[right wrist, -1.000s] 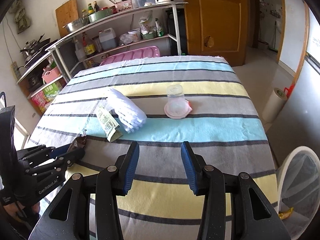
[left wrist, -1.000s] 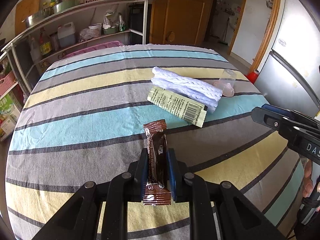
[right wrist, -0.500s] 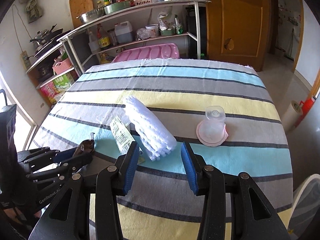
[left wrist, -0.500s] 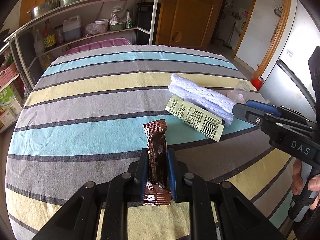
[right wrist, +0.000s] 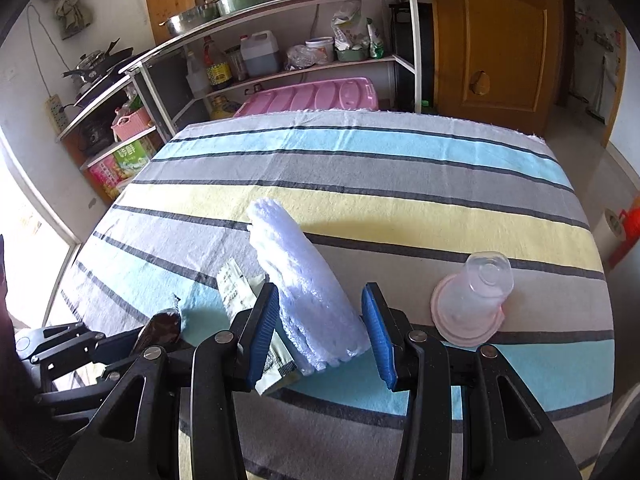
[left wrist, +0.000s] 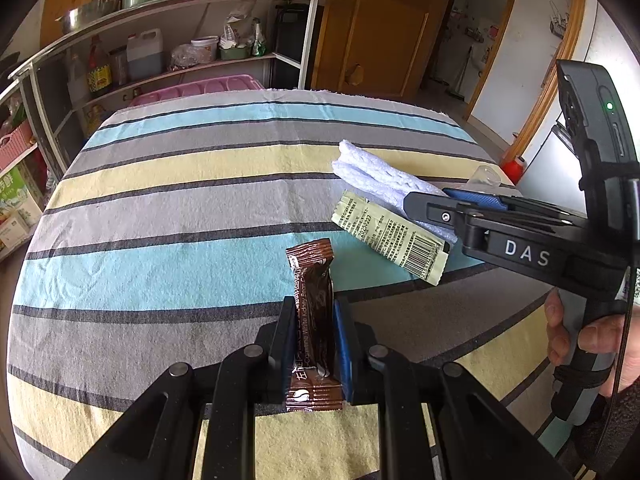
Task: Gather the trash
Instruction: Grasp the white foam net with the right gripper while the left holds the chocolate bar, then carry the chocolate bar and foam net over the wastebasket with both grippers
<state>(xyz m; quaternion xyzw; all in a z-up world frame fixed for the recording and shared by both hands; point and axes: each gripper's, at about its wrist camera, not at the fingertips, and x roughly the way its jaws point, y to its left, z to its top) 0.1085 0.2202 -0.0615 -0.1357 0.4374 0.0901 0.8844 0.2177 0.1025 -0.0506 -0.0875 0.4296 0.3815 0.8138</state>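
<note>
The striped table [left wrist: 160,208] lies mostly bare toward its far edge. The left gripper [left wrist: 314,344] pinches a brown wrapper [left wrist: 314,312], long axis pointing away. The right gripper [right wrist: 324,332] hangs spread around a white towel [right wrist: 304,280], beside a green packet [left wrist: 388,236].

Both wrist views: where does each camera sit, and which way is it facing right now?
Left wrist: on the left gripper, angled down over the striped table; its jaws clamp a brown wrapper; the right gripper and a hand show.
Right wrist: on the right gripper, angled down, open jaws framing the white cloth; the left gripper shows.
Shared: table, cloth, green sachet, brown wrapper, upturned plastic cup, shelves.
</note>
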